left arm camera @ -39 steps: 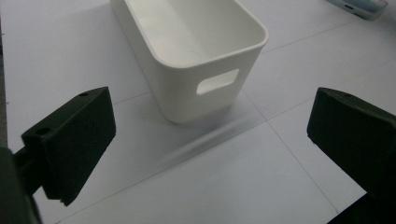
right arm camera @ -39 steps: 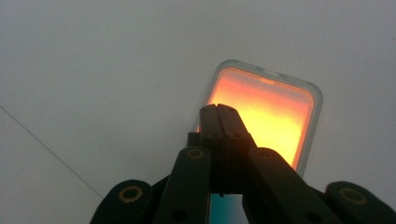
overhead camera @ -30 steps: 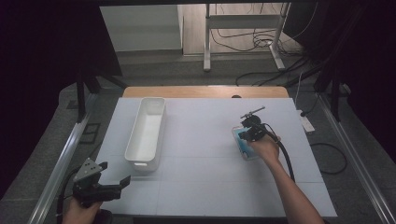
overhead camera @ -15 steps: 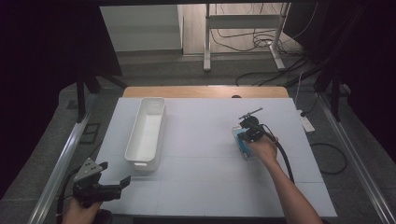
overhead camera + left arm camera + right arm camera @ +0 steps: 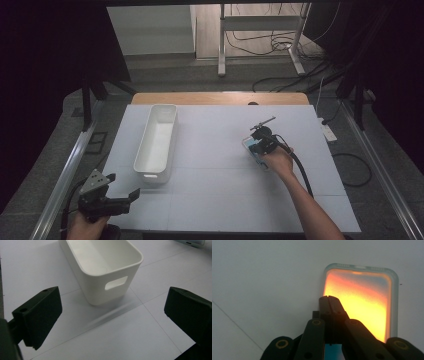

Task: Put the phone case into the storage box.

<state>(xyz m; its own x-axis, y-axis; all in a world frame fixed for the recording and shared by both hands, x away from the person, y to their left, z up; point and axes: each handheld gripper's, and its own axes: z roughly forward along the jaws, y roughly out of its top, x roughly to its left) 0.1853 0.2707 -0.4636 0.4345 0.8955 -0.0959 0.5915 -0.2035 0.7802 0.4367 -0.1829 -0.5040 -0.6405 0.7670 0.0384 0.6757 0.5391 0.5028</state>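
Right gripper (image 5: 328,298) has its jaws together over the phone case (image 5: 367,295), lying flat near the tabletop's right edge; part them and straddle one long edge before lifting toward the bin (image 5: 157,140)

- I count one phone case (image 5: 362,302), clear-rimmed and glowing orange, flat on the table under my right gripper.
- One white bin (image 5: 157,141), long, with a handle slot in its near end.
- One white table (image 5: 210,200) bearing both of them.
- Two grippers in my hands: my left gripper (image 5: 122,200) and my right gripper (image 5: 329,298).
- Each gripper has two black jaws.
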